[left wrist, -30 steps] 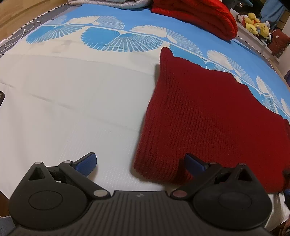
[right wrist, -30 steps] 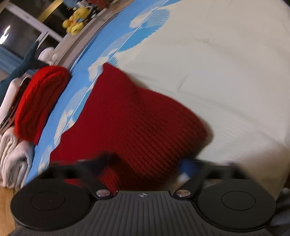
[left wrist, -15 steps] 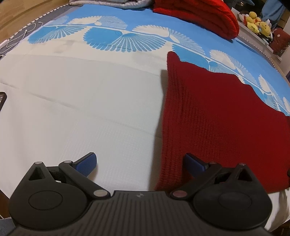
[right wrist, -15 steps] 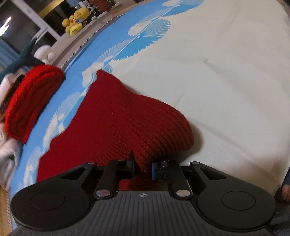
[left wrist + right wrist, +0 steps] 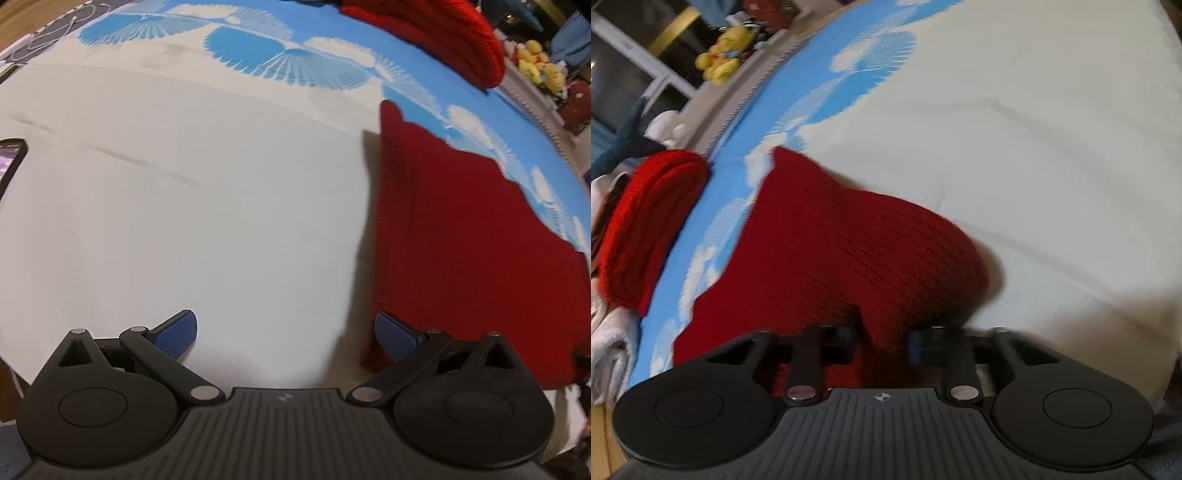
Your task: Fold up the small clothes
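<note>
The dark red knitted garment (image 5: 849,258) lay on the bed (image 5: 1052,166), over the white middle of the sheet and reaching onto its blue band of fan patterns. In the right wrist view the garment bulged up just ahead of the right gripper (image 5: 882,341), whose jaws stood closed on a pinch of the knit at its near edge; the cloth ran down between the two pads and out of sight behind the gripper body.

In the left wrist view the same garment (image 5: 461,240) filled the right side of the picture, with its left edge running from far to near. The left gripper (image 5: 286,332) had its jaws wide apart and held nothing. Its left blue pad (image 5: 177,334) stood over bare white sheet, and the right blue pad (image 5: 393,334) was right at the garment's near left corner; whether it touched the knit could not be told.

At the far side of the bed lay a brighter red folded knit (image 5: 436,40), apart from the dark one, with pale folded cloth (image 5: 609,339) beside it. Yellow plush toys (image 5: 722,51) sat on a ledge beyond the bed. A dark phone-like object (image 5: 11,158) showed at the left edge of the left wrist view.
</note>
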`<state>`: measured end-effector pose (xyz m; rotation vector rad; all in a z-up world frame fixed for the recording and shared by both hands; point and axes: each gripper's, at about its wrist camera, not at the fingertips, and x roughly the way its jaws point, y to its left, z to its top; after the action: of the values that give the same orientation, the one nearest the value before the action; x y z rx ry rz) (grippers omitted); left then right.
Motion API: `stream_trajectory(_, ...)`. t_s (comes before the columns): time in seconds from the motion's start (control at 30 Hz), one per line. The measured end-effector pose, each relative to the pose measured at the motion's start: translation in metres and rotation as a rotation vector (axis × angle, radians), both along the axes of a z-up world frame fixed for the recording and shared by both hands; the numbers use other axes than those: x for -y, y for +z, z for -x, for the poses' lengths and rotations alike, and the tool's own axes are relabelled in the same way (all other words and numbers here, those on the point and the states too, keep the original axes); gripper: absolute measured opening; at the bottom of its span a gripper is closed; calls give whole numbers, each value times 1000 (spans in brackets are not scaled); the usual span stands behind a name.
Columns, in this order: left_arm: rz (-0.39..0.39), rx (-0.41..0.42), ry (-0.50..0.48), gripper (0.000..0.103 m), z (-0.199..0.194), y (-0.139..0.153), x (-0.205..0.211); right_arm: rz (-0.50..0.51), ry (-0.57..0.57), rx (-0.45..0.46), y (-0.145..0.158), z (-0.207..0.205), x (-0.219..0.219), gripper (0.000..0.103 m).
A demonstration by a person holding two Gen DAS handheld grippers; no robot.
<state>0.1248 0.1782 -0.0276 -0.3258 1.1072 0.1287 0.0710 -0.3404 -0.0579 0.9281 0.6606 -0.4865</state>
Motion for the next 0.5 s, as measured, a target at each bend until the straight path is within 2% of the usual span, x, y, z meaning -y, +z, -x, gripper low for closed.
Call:
stream_trajectory(0.07,-22,-11,10,103,-1,-3,2,69,41,52,19,2,-10,16)
stream_trajectory(0.1,-29,-17,11,103,-2,-5,3,142,80,77,33,1,-19,16)
stream_trajectory(0.23,-33,-23,14,103,-5,-10,5,531,262,136,88,-7,-88,15)
stream_trajectory(0.33,-48,-28,21,103,-5,-11,4,764,444,257,111,-6,-159,15)
stream_trajectory(0.4,-50,-34,26,102,-5,-13,2,908,591,319,114,-2,-211,15)
stream_trajectory(0.5,-36,-36,33,102,-4,-13,-3,1100,891,397,98,14,-291,15)
